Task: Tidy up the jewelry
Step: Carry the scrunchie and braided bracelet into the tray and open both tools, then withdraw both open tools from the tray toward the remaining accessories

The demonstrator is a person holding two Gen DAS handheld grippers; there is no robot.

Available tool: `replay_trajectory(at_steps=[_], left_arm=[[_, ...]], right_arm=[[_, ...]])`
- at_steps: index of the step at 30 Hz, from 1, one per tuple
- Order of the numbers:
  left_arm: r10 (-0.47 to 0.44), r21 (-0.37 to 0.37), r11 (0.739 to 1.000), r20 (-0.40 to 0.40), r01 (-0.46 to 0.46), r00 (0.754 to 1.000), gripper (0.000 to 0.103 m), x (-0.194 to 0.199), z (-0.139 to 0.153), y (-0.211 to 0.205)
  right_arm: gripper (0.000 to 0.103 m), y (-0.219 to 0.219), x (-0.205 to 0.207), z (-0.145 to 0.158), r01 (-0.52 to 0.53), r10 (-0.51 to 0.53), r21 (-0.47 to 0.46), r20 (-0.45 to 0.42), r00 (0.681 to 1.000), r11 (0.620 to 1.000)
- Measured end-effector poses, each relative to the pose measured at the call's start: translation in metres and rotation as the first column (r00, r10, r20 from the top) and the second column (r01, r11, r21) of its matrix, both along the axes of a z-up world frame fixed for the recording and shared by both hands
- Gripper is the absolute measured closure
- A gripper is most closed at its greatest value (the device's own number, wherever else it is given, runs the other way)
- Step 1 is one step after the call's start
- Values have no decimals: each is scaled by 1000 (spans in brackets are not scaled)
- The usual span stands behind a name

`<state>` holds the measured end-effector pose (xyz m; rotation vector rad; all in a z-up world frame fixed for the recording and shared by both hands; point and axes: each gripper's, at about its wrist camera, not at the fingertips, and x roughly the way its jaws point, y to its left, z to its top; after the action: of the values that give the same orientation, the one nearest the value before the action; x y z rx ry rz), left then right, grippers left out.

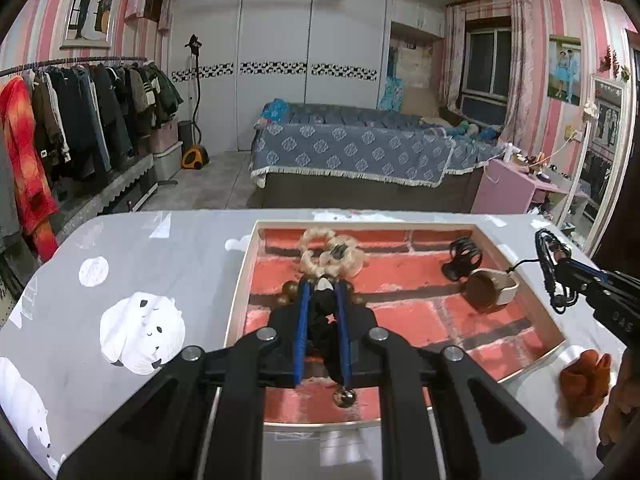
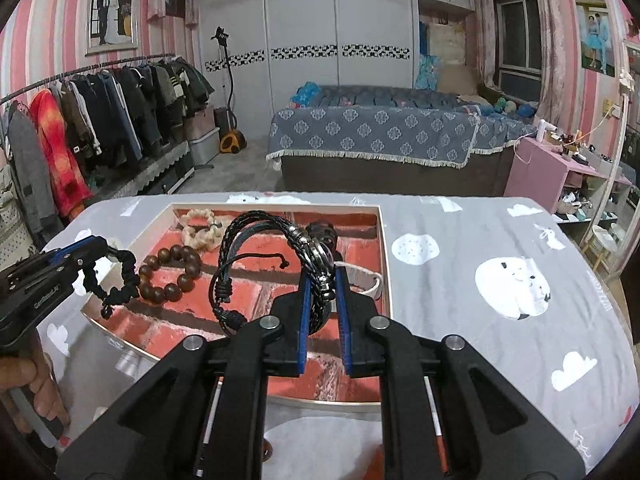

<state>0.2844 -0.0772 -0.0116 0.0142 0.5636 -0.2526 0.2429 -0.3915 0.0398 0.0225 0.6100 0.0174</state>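
Tablecloth (image 2: 460, 280) grey, bear print; tray (image 2: 385, 248) brick-patterned; bed (image 2: 372, 136), clothes rack (image 2: 80, 68) behind.

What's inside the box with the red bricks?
Inside the box lie a wooden bead bracelet, a cream scrunchie, a watch and a black hair clip. The tools and the bracelets they hold cover part of the floor.

We hold a hand-held gripper in each hand, both pointing forward and tilted downward. The left hand-held gripper (image 1: 323, 286) has its jaws clamped narrow, and so has the right hand-held gripper (image 2: 322, 276). Our left hand (image 2: 30, 390) wraps its handle.
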Motion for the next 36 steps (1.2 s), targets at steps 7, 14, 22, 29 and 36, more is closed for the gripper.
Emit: replay_trajectory(at_steps=[7,14,22,29,36], left_arm=[[8,-2,1000,-46,-8,999,89,11,-16,3],[21,18,1000,-87,-19,996,89,15,-30,2],[22,38,999,-125,-17,992,87,18,-43,0],[46,-24,999,-100,-49,994,52,13,-32,13],[55,-24,998,-74,-57,996,48,5,-14,14]], right_arm=[[90,0,9,-18,-5,6,3,-60,998,1000],[88,0,18,-40,4,-5,-9,-148,989,1000],[87,-7,21,-52,23,-25,-14,-187,982,1000],[53,-12,15,-42,34,-33,1,-157,987,999],[46,-18,3,-12,49,-48,13,-69,996,999]])
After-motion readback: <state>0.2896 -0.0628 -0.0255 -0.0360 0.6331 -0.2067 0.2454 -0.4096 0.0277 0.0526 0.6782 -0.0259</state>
